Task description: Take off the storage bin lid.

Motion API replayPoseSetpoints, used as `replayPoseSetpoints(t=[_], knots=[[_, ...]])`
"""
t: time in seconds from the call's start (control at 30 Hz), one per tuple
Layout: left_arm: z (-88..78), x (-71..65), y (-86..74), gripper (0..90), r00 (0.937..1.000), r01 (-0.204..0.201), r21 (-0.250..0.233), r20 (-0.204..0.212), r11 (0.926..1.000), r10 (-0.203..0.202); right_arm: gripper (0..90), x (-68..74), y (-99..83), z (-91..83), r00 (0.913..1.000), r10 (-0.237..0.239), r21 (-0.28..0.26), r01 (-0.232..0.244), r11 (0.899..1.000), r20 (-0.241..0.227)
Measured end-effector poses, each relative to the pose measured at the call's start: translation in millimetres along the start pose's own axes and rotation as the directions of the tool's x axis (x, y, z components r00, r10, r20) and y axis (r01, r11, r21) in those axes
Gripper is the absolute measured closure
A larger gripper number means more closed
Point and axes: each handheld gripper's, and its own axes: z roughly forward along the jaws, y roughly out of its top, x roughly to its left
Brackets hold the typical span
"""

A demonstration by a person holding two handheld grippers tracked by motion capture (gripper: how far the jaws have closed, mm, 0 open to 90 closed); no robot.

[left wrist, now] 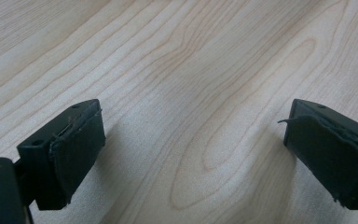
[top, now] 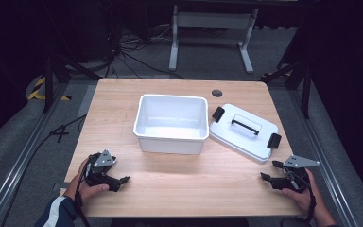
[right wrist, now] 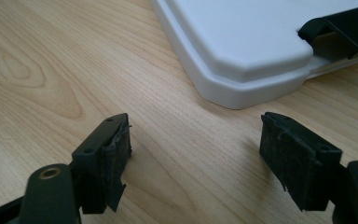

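A white plastic bin [top: 171, 124] stands in the middle of the wooden table, with nothing inside it. Its white lid [top: 244, 132], with a black handle and a black clip at each end, lies flat to the right of the bin. My left gripper [top: 121, 178] rests low at the front left of the table. Its jaws stand open over bare wood in the left gripper view [left wrist: 191, 149]. My right gripper [top: 270, 170] sits at the front right, just short of the lid's near corner [right wrist: 242, 46]. It is open [right wrist: 196, 158] with nothing between its pads.
The table's front edge [top: 184, 213] runs close under both hands. A small round cable hole [top: 216, 93] sits at the back right of the tabletop. One black clip [right wrist: 345, 28] of the lid shows at the upper right in the right gripper view.
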Motion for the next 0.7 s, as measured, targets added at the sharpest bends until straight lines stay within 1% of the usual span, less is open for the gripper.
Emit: replayPoseSetpoints(t=[0.2, 0.27, 0.33, 0.43, 0.5, 0.7], knots=[[0.8, 0.4, 0.3, 4.9, 1.0000, 0.001, 0.002, 0.006, 1.0000, -0.001, 24.7, 0.3, -0.1, 0.2, 1.0000, 0.000, -0.003, 0.000, 1.000, 0.003], [0.9, 1.0, 0.7, 4.5, 1.0000, -0.004, 0.002, -0.001, 1.0000, 0.004, 24.6, 0.3, -0.1, 0.1, 1.0000, -0.001, -0.002, 0.001, 1.000, 0.005], [0.9, 0.7, 0.9, 4.1, 1.0000, 0.004, 0.008, 0.002, 1.0000, -0.004, 24.5, 0.3, -0.1, 0.1, 1.0000, -0.001, -0.002, 0.001, 1.000, 0.005], [0.8, 1.6, 1.5, 3.5, 1.0000, -0.006, 0.010, -0.001, 0.9999, 0.006, 24.5, 0.2, -0.1, 0.2, 1.0000, 0.000, -0.002, 0.000, 1.000, 0.005], [1.2, 1.3, 1.5, 3.1, 1.0000, 0.003, 0.011, 0.002, 0.9999, -0.003, 24.5, 0.2, -0.1, 0.2, 1.0000, 0.000, -0.002, 0.000, 1.000, 0.005], [1.3, 2.0, 1.8, 2.6, 1.0000, -0.004, 0.014, 0.003, 0.9999, 0.004, 23.5, 0.0, 0.0, 0.2, 1.0000, 0.002, 0.001, -0.002, 1.000, 0.007]])
